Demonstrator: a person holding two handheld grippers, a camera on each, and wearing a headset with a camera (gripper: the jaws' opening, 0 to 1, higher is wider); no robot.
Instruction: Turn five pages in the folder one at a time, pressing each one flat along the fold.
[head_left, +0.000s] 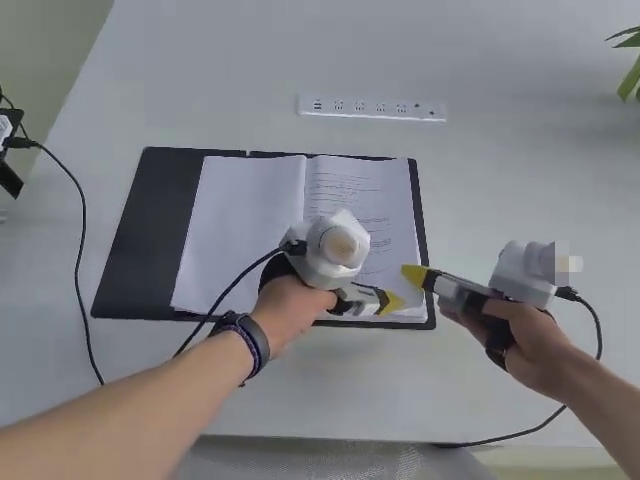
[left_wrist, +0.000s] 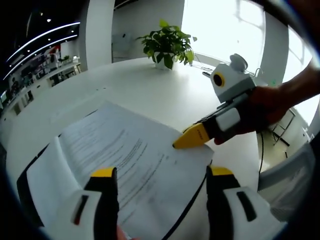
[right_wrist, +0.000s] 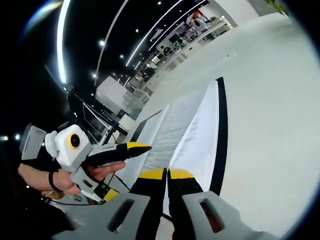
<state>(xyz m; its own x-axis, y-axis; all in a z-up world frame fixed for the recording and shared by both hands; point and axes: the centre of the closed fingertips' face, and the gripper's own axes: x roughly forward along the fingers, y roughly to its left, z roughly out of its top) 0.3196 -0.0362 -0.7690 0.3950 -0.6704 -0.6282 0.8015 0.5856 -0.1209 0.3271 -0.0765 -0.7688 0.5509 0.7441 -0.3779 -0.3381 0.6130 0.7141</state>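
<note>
A black folder (head_left: 150, 230) lies open on the white table, a blank page (head_left: 245, 230) on its left and a printed page (head_left: 365, 205) on its right. My left gripper (head_left: 383, 300) hovers over the printed page's near right corner, jaws wide open (left_wrist: 162, 172) with the printed page (left_wrist: 125, 150) below them. My right gripper (head_left: 412, 272) comes in from the right, its yellow tips pressed together (right_wrist: 167, 174) at the outer edge of the printed page (right_wrist: 195, 140), which runs between them. The same gripper (left_wrist: 187, 139) touches that page corner in the left gripper view.
A white power strip (head_left: 372, 107) lies beyond the folder. A black cable (head_left: 80, 250) runs down the table's left side, and another trails from my right hand. A potted plant (left_wrist: 167, 42) stands at the far right. The table's front edge is close under my arms.
</note>
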